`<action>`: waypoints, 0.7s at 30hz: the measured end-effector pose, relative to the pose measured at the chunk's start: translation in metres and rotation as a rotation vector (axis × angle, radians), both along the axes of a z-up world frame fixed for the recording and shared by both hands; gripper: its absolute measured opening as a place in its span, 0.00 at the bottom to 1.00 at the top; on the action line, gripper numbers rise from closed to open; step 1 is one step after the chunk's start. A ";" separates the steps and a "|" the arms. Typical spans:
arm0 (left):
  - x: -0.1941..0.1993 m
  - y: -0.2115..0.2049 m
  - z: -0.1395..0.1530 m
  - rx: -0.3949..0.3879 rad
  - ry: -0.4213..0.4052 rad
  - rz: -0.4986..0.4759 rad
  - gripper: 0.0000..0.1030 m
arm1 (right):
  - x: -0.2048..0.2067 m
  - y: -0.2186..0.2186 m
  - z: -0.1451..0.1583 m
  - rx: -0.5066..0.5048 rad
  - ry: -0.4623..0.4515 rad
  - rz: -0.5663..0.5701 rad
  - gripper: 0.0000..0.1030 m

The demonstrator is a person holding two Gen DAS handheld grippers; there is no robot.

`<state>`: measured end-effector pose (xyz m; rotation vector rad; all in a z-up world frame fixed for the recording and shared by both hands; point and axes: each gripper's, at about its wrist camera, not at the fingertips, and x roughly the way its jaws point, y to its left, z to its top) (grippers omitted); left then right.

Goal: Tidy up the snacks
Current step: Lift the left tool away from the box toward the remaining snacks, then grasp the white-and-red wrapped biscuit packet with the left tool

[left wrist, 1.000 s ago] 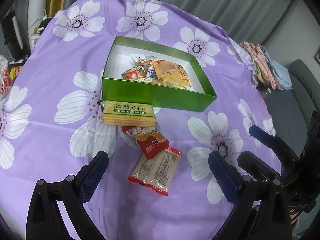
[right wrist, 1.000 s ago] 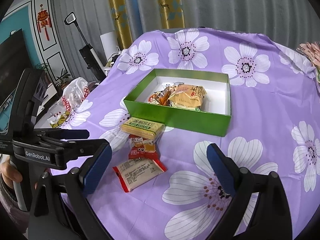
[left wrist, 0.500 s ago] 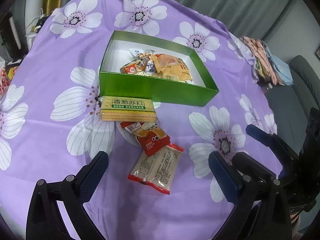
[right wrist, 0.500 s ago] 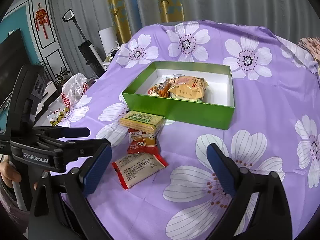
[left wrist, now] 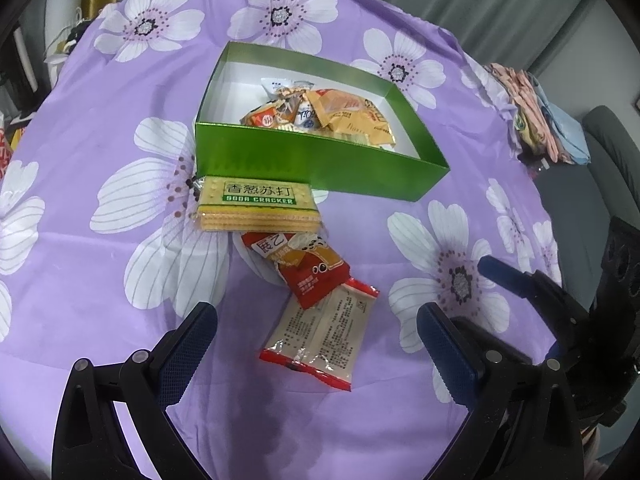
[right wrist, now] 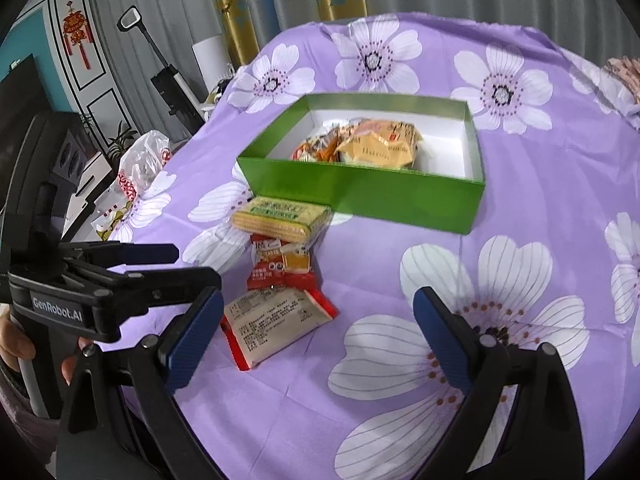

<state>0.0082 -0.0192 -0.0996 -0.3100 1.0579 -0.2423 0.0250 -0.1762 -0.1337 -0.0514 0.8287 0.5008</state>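
A green box (left wrist: 320, 164) (right wrist: 360, 196) on the purple flowered cloth holds several snack packets (left wrist: 320, 112) (right wrist: 360, 144). In front of it lie three loose packets in a row: a yellow soda cracker pack (left wrist: 256, 204) (right wrist: 280, 218), a red and orange packet (left wrist: 308, 264) (right wrist: 282, 266), and a pale red-edged packet (left wrist: 324, 336) (right wrist: 276, 320). My left gripper (left wrist: 316, 344) is open and empty, just short of the pale packet. My right gripper (right wrist: 316, 332) is open and empty, with the pale packet between its fingers' line of sight. Each gripper shows in the other's view.
The round table (left wrist: 100, 280) drops away on all sides. Folded cloths (left wrist: 540, 120) lie at its far right edge beside a grey chair (left wrist: 612, 148). A white plastic bag (right wrist: 140, 168) and a black screen (right wrist: 24, 92) stand off the table's left side.
Both grippers have moved forward and lower toward the loose packets, which now look larger. The packets and the box have not moved.
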 end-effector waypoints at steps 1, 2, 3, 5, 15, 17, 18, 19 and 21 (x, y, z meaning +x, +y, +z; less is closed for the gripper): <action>0.001 0.000 -0.001 -0.001 0.003 0.000 0.97 | 0.001 0.001 -0.005 -0.005 0.013 0.003 0.94; 0.001 0.001 -0.004 -0.003 0.008 -0.001 0.97 | 0.002 0.002 -0.008 -0.008 0.021 0.004 0.94; 0.002 0.001 -0.007 -0.005 0.013 -0.003 0.97 | 0.002 0.003 -0.012 -0.011 0.032 0.007 0.94; 0.002 0.001 -0.013 -0.004 0.024 -0.010 0.97 | 0.003 0.005 -0.019 -0.011 0.052 0.014 0.94; 0.004 -0.013 -0.038 0.010 0.055 -0.091 0.97 | -0.003 0.025 -0.055 -0.008 0.142 0.098 0.94; 0.006 -0.015 -0.042 0.014 0.059 -0.102 0.97 | -0.002 0.028 -0.059 0.000 0.153 0.104 0.93; 0.007 -0.017 -0.043 0.017 0.061 -0.109 0.97 | -0.001 0.029 -0.061 0.004 0.162 0.105 0.92; 0.008 -0.019 -0.045 0.020 0.059 -0.116 0.97 | 0.000 0.030 -0.063 0.008 0.167 0.106 0.92; 0.011 -0.019 -0.047 0.022 0.059 -0.123 0.96 | 0.000 0.032 -0.064 0.006 0.160 0.108 0.92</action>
